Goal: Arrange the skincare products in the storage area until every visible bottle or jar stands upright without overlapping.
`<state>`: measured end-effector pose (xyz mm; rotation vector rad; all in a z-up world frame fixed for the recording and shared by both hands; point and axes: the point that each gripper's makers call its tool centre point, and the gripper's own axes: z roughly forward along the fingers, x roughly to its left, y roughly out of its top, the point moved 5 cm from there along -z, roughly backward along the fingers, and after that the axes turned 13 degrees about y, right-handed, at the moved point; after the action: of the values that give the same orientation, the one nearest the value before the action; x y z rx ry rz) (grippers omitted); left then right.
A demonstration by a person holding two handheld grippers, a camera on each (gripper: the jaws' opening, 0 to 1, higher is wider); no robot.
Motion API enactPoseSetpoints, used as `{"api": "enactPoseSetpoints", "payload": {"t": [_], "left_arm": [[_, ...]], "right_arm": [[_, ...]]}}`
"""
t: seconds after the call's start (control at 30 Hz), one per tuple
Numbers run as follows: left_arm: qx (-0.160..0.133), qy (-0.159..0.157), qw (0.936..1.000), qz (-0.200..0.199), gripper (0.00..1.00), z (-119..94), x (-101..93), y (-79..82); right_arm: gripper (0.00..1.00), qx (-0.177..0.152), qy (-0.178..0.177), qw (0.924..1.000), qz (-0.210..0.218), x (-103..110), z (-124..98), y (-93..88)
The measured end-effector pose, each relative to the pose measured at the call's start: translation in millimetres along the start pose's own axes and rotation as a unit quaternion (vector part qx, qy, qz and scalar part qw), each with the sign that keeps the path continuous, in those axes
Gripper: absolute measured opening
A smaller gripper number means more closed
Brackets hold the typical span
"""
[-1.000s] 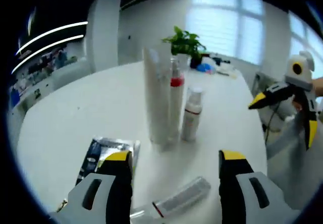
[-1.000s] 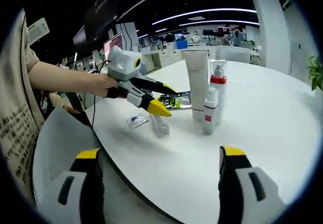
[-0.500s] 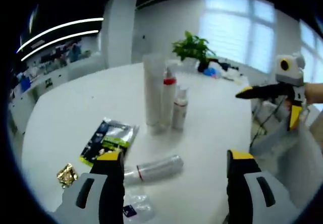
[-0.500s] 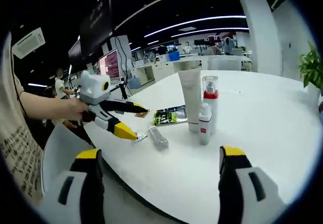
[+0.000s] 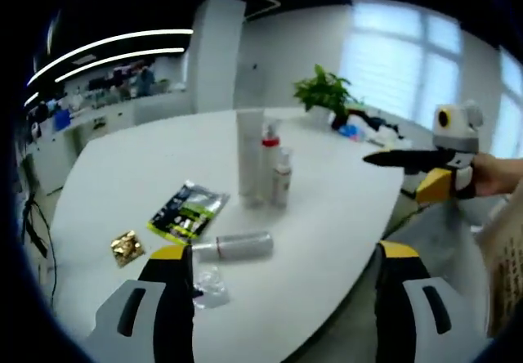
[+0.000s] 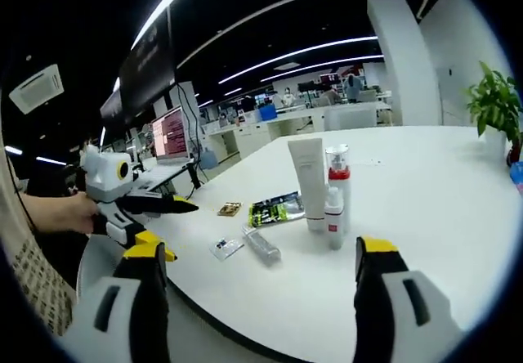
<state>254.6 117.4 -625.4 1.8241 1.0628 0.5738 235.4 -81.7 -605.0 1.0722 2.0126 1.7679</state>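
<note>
Both your left tool (image 5: 275, 298) and right tool (image 6: 257, 293) hang open and empty off the near edge of the counter (image 5: 327, 216). One clear bottle (image 5: 237, 246) lies on its side near that edge, just beside the foil packet (image 5: 186, 212). The tube (image 5: 249, 152), pump bottle (image 5: 268, 163) and small bottle (image 5: 282, 179) stand upright toward the middle. Grip the lying bottle across its body and stand it apart from them. Whether those three touch is hard to tell; the small wrappers (image 5: 208, 283) are blurred.

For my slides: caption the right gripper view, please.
Three upright skincare containers on a white table, one clear bottle lying flat.
</note>
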Motion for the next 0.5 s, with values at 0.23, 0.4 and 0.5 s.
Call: {"api": "enactPoseSetpoints", "payload": {"t": [0.23,0.4,0.5], "left_arm": [[0.0,0.033,0.9994,-0.006,0.91,-23,4.5,-8.3],[0.0,0.049,0.9987,-0.01,0.9,-33,3.1,-18.1],[-0.001,0.053,0.9986,-0.008,0.89,-35,1.5,-19.7]], "right_arm": [[0.94,0.022,0.011,0.9997,-0.005,9,4,-15.8],[0.93,0.03,0.012,0.9994,-0.015,9,7,-18.5],[0.93,0.031,0.013,0.9993,-0.015,10,6,-20.5]]}}
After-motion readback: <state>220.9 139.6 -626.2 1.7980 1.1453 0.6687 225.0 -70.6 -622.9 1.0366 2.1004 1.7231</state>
